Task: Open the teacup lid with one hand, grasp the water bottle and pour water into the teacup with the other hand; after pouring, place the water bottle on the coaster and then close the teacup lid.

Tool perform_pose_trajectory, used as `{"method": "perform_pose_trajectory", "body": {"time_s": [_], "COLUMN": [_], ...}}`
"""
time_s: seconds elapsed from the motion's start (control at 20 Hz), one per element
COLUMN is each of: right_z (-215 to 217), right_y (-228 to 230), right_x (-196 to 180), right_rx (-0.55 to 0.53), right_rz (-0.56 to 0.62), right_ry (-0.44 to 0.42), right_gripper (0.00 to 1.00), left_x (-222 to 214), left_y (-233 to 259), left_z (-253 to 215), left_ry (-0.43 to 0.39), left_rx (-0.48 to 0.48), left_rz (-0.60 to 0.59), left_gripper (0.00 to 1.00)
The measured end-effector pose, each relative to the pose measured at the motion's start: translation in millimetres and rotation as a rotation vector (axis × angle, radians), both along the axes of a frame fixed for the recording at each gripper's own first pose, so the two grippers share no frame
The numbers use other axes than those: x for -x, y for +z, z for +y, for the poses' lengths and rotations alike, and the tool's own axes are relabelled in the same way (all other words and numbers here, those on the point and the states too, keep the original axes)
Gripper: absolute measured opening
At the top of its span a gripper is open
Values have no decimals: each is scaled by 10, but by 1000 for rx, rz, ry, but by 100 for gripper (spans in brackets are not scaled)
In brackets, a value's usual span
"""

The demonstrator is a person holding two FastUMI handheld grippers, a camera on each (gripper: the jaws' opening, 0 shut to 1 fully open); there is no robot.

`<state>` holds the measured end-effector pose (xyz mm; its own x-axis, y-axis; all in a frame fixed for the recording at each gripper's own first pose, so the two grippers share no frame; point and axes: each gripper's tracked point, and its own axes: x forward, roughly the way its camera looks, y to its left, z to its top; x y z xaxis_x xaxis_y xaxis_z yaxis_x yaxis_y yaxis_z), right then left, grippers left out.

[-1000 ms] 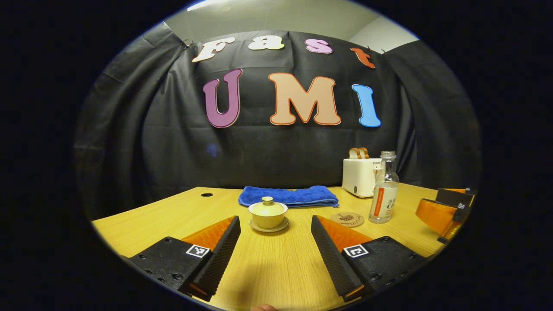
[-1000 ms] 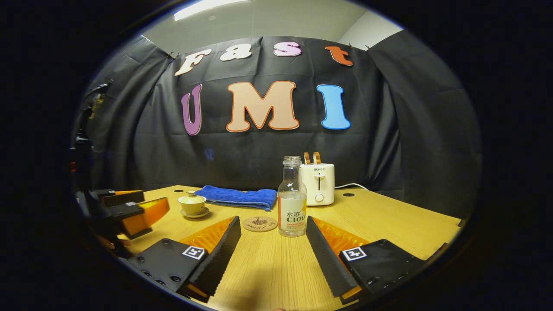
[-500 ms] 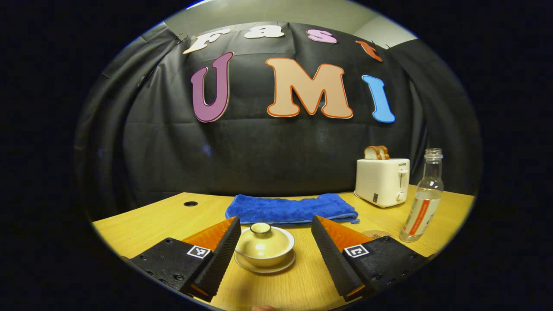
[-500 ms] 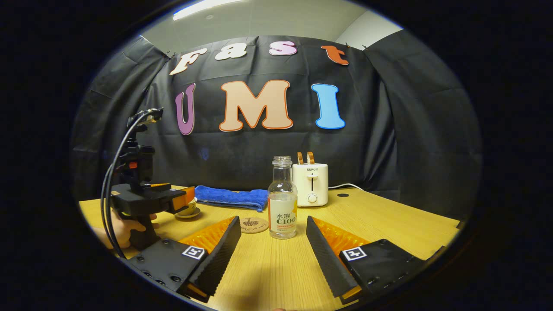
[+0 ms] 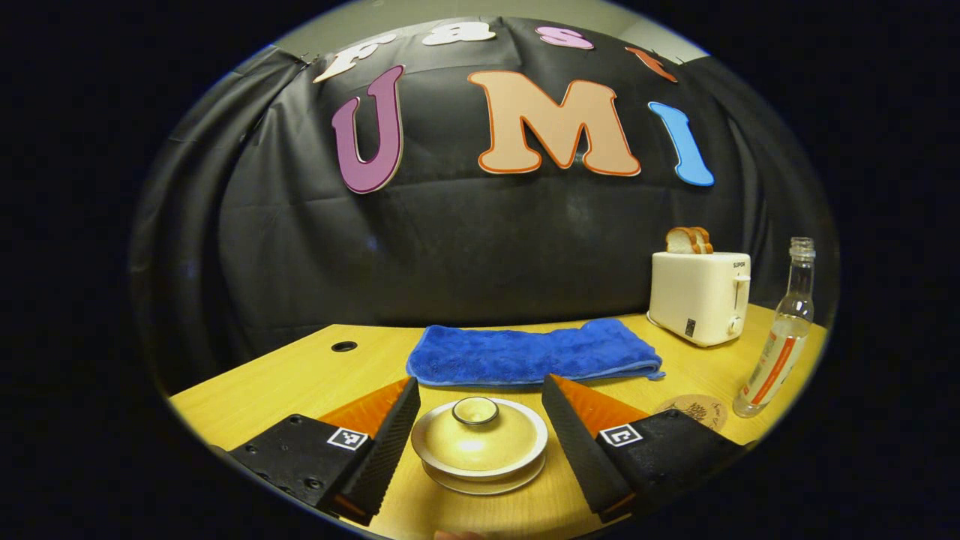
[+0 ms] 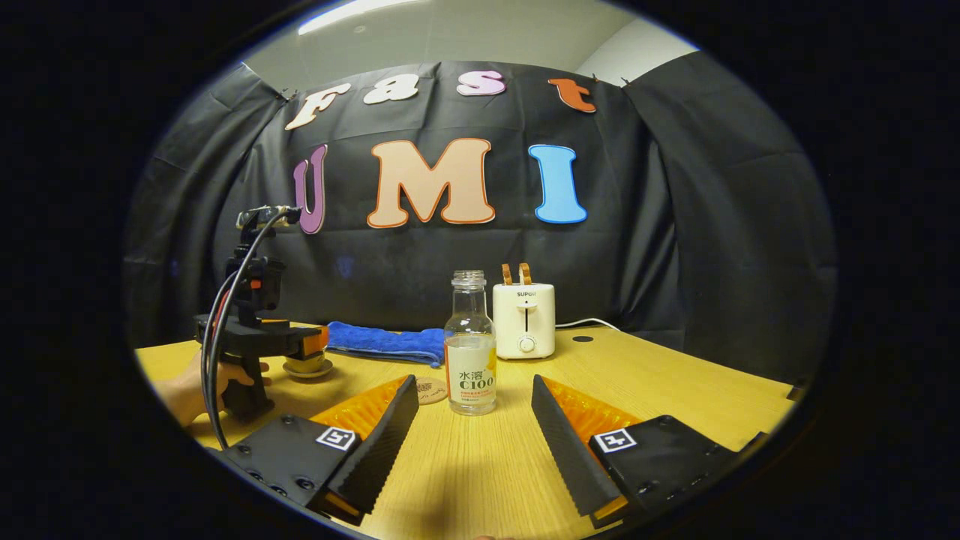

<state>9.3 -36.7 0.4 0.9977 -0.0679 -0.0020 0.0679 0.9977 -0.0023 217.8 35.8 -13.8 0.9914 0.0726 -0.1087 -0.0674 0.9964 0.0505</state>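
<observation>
Left gripper (image 5: pixel 480 439) wide open around teacup lid (image 5: pixel 478 442), not touching, near front edge of table (image 5: pixel 315 367). Probably ceramic, light, slippery, fragile; best pinched at knob (image 5: pixel 475 409).

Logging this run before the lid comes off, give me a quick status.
Left gripper open, fingers straddling lidded teacup. Right gripper open, short of water bottle. Coaster free beside bottle. Nothing in the way.
</observation>
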Motion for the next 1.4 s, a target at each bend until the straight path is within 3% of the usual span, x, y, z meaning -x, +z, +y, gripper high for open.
{"method": "perform_pose_trajectory", "body": {"time_s": [0.15,0.25,0.35,0.55,0.65,0.85,1.05,1.1,1.25,1.4], "right_z": [1,0,4,12,11,13,17,16,16,29], "right_y": [-1,-7,-1,-5,0,0,0,4,1,1], "right_x": [2,1,3,4,0,1,-1,-5,-1,-12], "right_rx": [0,0,0,0,-1,0,0,0,0,0], "right_rz": [-2,-2,-2,-2,-2,-2,-3,-4,-4,-4], "right_ry": [0,0,2,5,6,6,6,6,6,11], "right_gripper": [98,98,98,98,98,98,98,94,98,94], "left_x": [-24,-47,-52,-57,-59,-35,8,11,18,55], "left_y": [-11,-13,-30,-62,-51,-37,123,139,165,184], "left_z": [45,45,70,44,26,42,18,-5,-22,-3], "left_ry": [13,16,20,7,4,9,12,4,-8,-15], "left_rx": [10,-9,-28,-48,-45,-29,-20,-29,-42,5], "left_rz": [17,27,38,64,64,54,-48,-66,-81,-96], "left_gripper": [96,87,74,38,29,27,26,26,25,25]}}
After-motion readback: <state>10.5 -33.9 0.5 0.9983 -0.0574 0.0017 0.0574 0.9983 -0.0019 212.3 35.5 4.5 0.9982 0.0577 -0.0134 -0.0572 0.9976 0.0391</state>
